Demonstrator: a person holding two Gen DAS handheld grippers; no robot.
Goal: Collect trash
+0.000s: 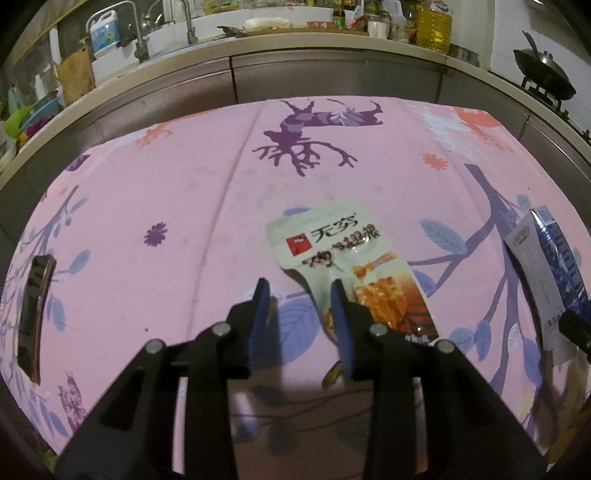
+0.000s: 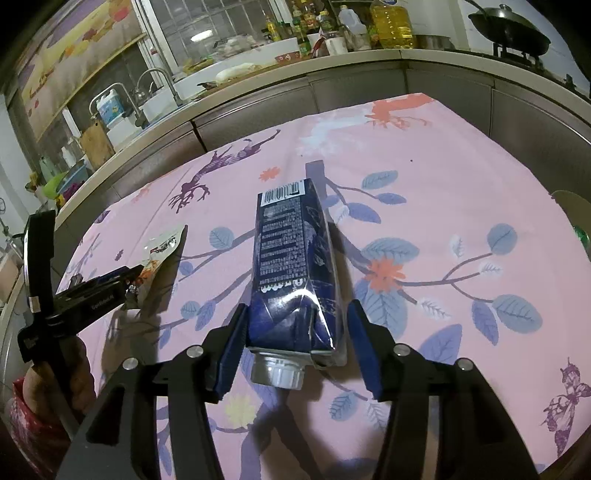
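A white and orange snack wrapper (image 1: 332,236) lies flat on the pink flowered tablecloth (image 1: 166,184). My left gripper (image 1: 299,282) stands open at the wrapper's near left corner; its right finger (image 1: 341,314) covers the wrapper's edge and the pads do not press on it. A dark blue drink carton (image 2: 288,240) lies on its side, its grey cap (image 2: 277,373) towards me. My right gripper (image 2: 298,304) straddles the carton's cap end, open, with a gap at the right pad. The right wrist view also shows the left gripper (image 2: 135,275) over the wrapper (image 2: 162,251).
A dark flat phone-like object (image 1: 35,314) lies near the table's left edge. A hand (image 2: 77,369) holds the left gripper. A tan and green thing (image 2: 572,210) peeks in at the right edge. A kitchen counter (image 2: 332,62) with bottles, a sink and a wok (image 2: 509,26) runs behind the table.
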